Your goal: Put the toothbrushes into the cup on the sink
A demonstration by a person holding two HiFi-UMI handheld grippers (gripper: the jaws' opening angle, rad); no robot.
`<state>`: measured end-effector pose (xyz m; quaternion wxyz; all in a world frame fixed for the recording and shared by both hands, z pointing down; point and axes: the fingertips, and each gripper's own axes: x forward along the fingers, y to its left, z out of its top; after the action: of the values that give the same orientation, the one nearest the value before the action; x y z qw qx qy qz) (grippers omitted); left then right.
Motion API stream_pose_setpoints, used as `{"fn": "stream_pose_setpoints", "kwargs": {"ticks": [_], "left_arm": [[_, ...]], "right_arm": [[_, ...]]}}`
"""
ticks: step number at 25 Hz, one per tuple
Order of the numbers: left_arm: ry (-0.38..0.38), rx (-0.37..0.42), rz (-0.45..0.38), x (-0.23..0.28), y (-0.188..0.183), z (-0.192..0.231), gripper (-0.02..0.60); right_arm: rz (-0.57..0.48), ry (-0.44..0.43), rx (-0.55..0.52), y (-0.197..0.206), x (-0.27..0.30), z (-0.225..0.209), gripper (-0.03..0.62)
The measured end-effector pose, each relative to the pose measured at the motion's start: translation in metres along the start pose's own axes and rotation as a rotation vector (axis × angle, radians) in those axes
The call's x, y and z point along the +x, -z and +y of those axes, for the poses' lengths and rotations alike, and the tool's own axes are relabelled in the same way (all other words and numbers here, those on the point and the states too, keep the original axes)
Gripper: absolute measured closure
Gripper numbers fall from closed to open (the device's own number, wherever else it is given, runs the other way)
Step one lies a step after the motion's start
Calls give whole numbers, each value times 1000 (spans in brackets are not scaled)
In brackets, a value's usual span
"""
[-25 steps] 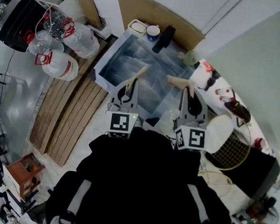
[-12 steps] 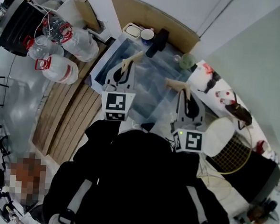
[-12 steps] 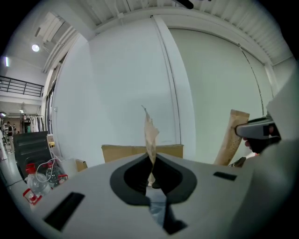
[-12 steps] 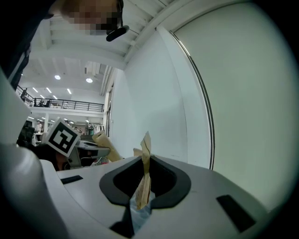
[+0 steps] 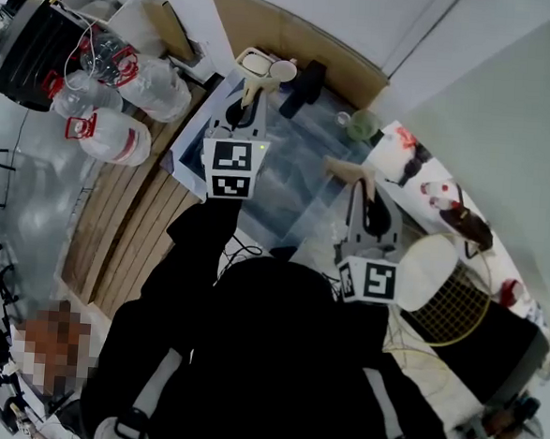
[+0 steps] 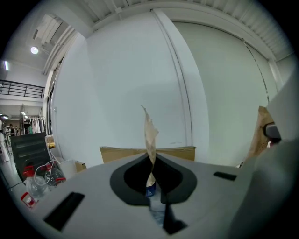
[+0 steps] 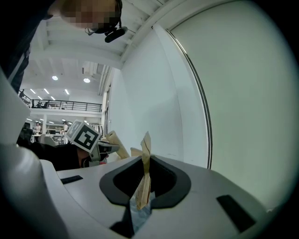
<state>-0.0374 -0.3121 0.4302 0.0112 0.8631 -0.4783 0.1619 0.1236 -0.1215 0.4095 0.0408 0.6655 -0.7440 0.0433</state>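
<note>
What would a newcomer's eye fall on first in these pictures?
The left gripper, shut on a paper-wrapped toothbrush, reaches to the white cup at the sink's far edge. The right gripper holds a second toothbrush near the sink's right edge. Clear water jugs lie on the floor at the left.

Bright, even light; fisheye-warped, dark corners

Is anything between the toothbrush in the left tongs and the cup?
No, nothing that shows. The toothbrush in the left tongs is near the white cup, and the black thing stands on the cup's other side.
</note>
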Motion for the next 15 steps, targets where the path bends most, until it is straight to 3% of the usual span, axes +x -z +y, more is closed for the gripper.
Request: {"fn": "stream_pose_setpoints", "kwargs": {"ticks": [15], "left_arm": [[7,11,88,76,29,21,574]], "right_arm": [[34,27,6,8,13,-13,556]]}}
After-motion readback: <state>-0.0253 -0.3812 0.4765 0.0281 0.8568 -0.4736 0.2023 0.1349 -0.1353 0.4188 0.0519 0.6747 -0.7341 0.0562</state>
